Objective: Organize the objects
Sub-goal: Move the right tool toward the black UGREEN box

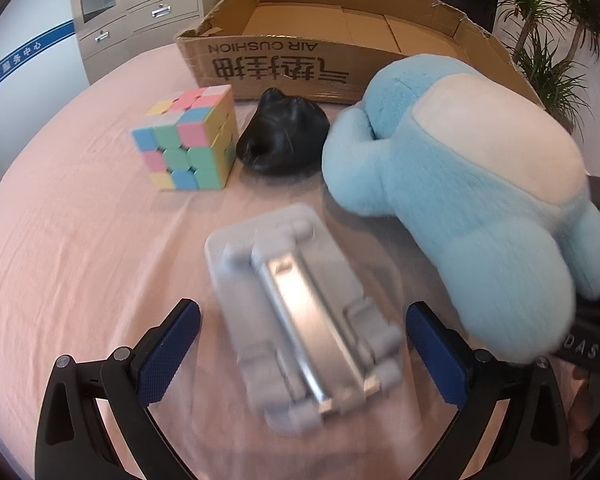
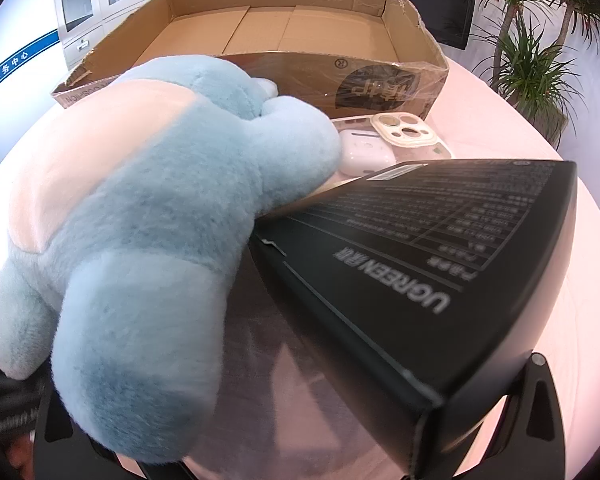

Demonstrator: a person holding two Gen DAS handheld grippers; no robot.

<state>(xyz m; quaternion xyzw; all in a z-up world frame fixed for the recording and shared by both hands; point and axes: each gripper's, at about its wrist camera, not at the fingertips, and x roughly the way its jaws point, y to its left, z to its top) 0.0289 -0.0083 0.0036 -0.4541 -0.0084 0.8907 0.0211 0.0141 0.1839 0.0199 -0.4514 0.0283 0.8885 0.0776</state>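
My left gripper is open, its blue pads on either side of a grey folding phone stand that lies flat on the pink table; neither pad touches it. Beyond the stand sit a pastel puzzle cube and a black lumpy object. A light-blue plush toy lies to the right. In the right wrist view the plush toy and a black UGREEN box cover the fingers of my right gripper. Its side arms stand wide apart.
An open cardboard box stands at the back of the table, seen empty in the right wrist view. A white earbud case and a clear phone case lie before it. Potted plants stand behind on the right.
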